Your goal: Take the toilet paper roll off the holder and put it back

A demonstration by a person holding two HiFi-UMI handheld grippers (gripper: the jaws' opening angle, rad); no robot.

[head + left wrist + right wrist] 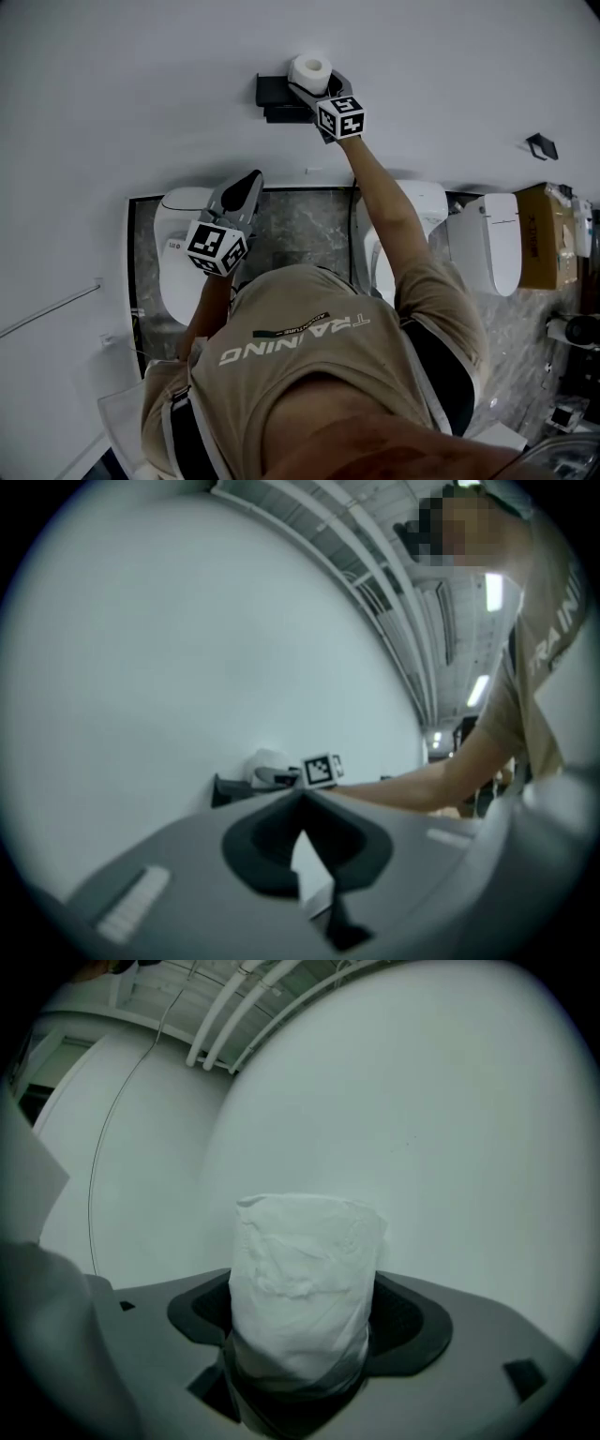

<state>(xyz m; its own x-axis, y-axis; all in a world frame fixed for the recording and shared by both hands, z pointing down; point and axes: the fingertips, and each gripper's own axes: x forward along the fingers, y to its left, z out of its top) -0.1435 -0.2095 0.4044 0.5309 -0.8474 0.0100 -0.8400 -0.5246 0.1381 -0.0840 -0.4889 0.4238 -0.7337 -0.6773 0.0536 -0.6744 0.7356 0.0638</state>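
Observation:
The white toilet paper roll [309,69] is held up against the white wall, just right of the black wall holder [274,92]. My right gripper [317,84] is shut on the roll. In the right gripper view the roll [305,1269] stands upright between the jaws, and the holder is out of that view. My left gripper [249,181] hangs lower, away from the wall, shut and empty. The left gripper view shows its jaws [302,799] meeting at the tips, with the roll [269,762], the holder [231,788] and the right arm beyond them.
Below the wall stand a left toilet [172,253], a middle toilet [417,202] and a right toilet [489,242] on grey marble floor. A cardboard box [544,234] is at the far right. A small black fitting [542,145] sits on the wall.

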